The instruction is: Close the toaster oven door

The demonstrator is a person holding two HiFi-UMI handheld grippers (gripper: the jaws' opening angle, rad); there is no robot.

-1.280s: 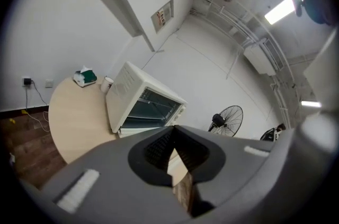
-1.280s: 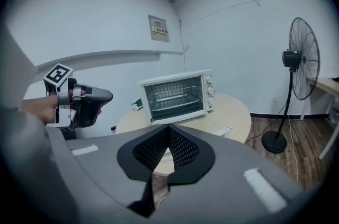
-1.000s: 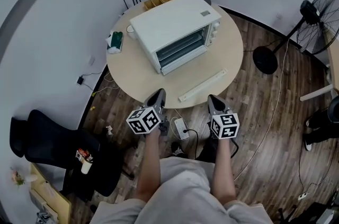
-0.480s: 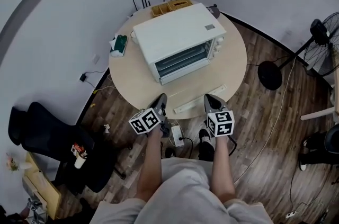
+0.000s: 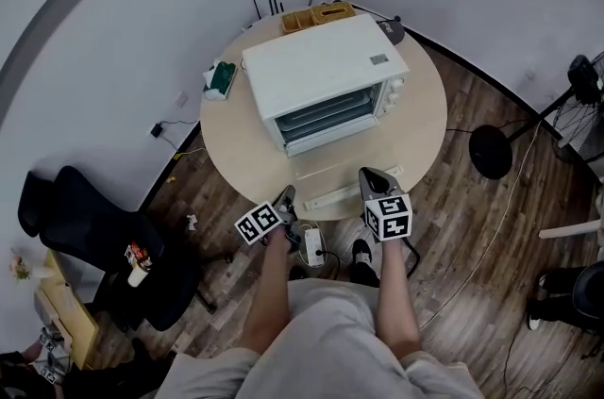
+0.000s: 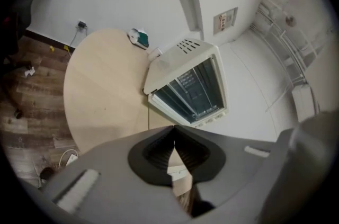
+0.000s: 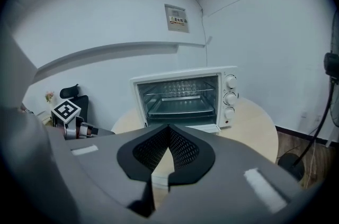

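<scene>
Right tongs [image 7: 168, 127] partly hide the oven door [image 7: 210, 128].

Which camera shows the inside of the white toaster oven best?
The right gripper view: it faces the white box-shaped metal toaster oven squarely, so the wire rack inside shows. The head view looks down on its top, with only a sliver of the opening. The left gripper view sees it tilted, obliquely.

The white toaster oven [image 5: 326, 72] stands on the round table [image 5: 427, 135], its glass door [image 5: 351, 185] folded down open.
</scene>
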